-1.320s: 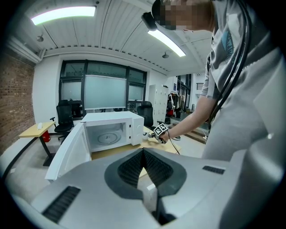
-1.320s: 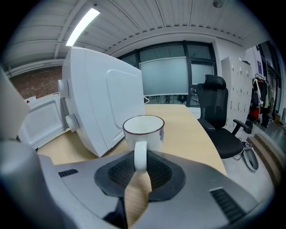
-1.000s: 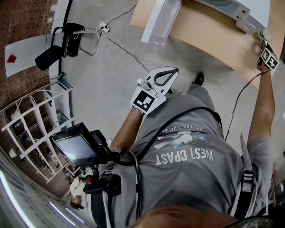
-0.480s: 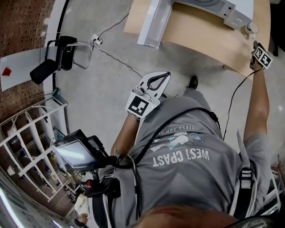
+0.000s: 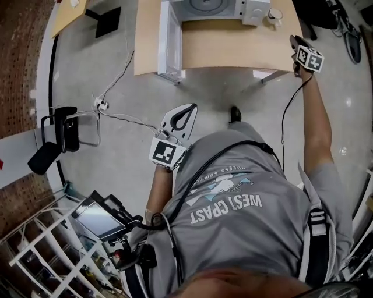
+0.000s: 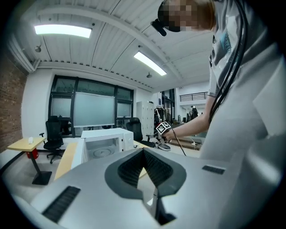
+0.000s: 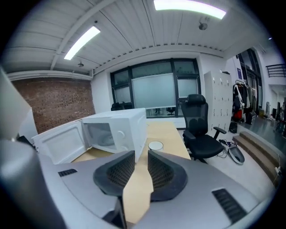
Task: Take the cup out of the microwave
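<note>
Table [image 5: 233, 49]: runs across the top of the head view. A second ago it lay skewed into the upper right corner, so the view has swung round and drawn back from it.

Microwave [image 5: 255, 11]: top centre, on the table. Its door [image 5: 166, 41] is swung wide open toward the left. The right gripper view shows the cavity lit and bare, with no cup inside.

Left gripper [image 5: 191, 107]: centre of the head view, over the floor in front of the person's chest and well apart from the table. Its own view shows the fingertips meeting with nothing between them, so it is closed and empty. It has played no part in this step.

Right gripper [image 5: 296, 42]: upper right, at the table's right end on an outstretched arm. A second ago it was right at the cup beside the microwave; now it is clear of it. Its jaws have just been opening and stand apart. Only bare table top shows through the gap, so nothing is held.

Cup [image 5: 275, 14]: upright on the table, just beside the microwave's right side and near the top edge of the frame. In the right gripper view it sits above the jaw gap, free of both pads.

Judgement: the cup has been released outside the oven and the hand has backed off. The task looks complete; only the open door remains.
</note>
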A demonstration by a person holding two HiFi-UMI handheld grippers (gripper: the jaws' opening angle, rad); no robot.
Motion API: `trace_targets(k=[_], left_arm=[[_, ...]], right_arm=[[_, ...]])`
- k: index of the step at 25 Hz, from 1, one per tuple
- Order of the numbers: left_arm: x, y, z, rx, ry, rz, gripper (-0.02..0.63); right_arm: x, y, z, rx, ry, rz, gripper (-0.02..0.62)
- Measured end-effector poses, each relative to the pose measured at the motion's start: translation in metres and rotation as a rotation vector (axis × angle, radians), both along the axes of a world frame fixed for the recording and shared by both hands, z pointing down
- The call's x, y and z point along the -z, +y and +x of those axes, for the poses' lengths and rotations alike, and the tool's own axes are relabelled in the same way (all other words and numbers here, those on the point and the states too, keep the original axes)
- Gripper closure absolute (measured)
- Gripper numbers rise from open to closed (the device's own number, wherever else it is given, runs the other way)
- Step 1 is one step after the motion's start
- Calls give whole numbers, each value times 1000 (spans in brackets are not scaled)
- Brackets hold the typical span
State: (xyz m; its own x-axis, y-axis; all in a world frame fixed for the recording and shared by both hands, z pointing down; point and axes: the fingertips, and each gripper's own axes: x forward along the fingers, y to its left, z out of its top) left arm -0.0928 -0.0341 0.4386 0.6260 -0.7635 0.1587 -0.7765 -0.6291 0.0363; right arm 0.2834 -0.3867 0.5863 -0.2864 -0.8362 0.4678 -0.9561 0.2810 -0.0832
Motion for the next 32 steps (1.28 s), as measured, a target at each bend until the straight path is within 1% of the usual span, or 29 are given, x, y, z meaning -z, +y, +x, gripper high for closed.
trace_targets(k=[2, 4, 7, 10, 14, 16, 18, 19, 21, 22, 26, 29, 32], left_arm=[[6, 22, -12, -5, 9, 10, 563], [1, 45, -28, -8, -5, 3, 563], [8, 76, -47, -22, 34, 48, 563], [6, 104, -65, -26, 51, 56, 563], [-2, 141, -85, -22, 32, 32, 563], [-3, 157, -88, -38, 54, 41, 563], [-10, 173, -92, -63, 51, 36, 563], [-14, 180, -93, -76, 42, 29, 563], [-19, 191, -92, -104, 21, 15, 563], [-19, 194, -90, -116, 16, 14, 563], [-11, 207, -77, -144, 17, 28, 563], [-3, 214, -66, -156, 20, 24, 563], [2, 215, -47, -212, 7, 21, 563]], right_arm=[[35, 39, -17, 39, 0, 57, 500], [64, 80, -43, 93, -5, 121, 500], [106, 143, -93, 174, 0, 212, 500], [145, 208, -138, 229, -19, 300, 500], [182, 290, -184, 273, -53, 377, 502], [197, 326, -203, 296, -60, 406, 502], [212, 360, -220, 319, -54, 434, 502], [219, 376, -226, 328, -51, 448, 503], [233, 404, -235, 336, -43, 476, 563], [239, 414, -237, 339, -38, 486, 579], [255, 447, -237, 355, -13, 505, 583], [268, 467, -233, 361, -12, 506, 583], [275, 486, -222, 346, -5, 504, 583]])
